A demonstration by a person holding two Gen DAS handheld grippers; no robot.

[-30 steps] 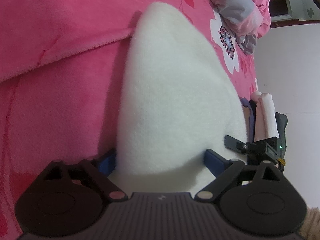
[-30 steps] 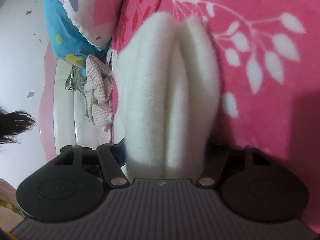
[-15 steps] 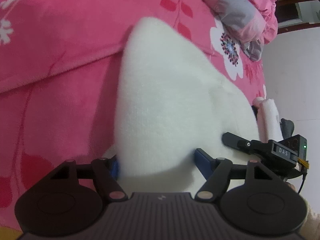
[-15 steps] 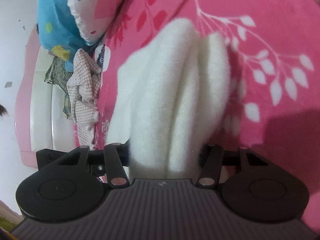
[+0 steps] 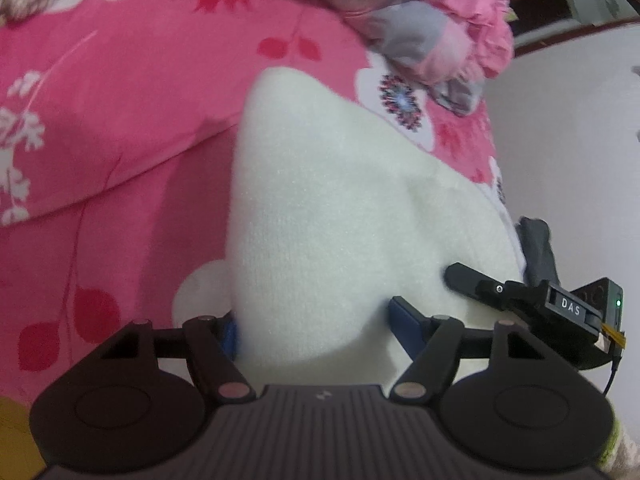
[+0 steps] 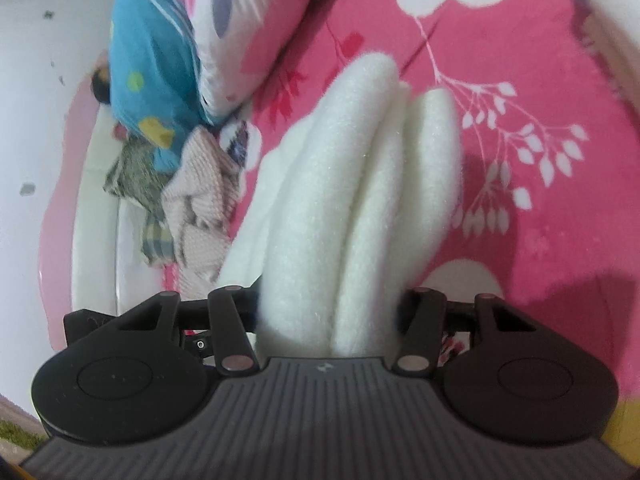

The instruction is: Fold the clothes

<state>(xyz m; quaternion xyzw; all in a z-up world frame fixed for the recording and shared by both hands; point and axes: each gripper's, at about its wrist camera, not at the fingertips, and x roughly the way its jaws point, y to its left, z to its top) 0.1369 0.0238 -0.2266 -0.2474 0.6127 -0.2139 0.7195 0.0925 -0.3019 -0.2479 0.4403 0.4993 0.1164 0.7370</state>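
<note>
My left gripper [image 5: 314, 326] is closed on the white fleece garment [image 5: 332, 216], and my right gripper [image 6: 328, 312] also clamps this garment [image 6: 352, 200], bunched in thick folds between its fingers. The garment hangs above the pink floral bedsheet [image 6: 520, 80]. Farther away, a knitted pink cloth [image 6: 200, 204] lies near a blue pillow [image 6: 148, 60].

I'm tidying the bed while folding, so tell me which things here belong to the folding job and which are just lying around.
Part of the job:
- white fleece garment
- left gripper, clamped on it
- right gripper, clamped on its bunched folds

Just lying about:
- pink floral bedspread
- blue patterned pillow
- crumpled pink checked cloth
- rumpled pink and grey quilt
</note>
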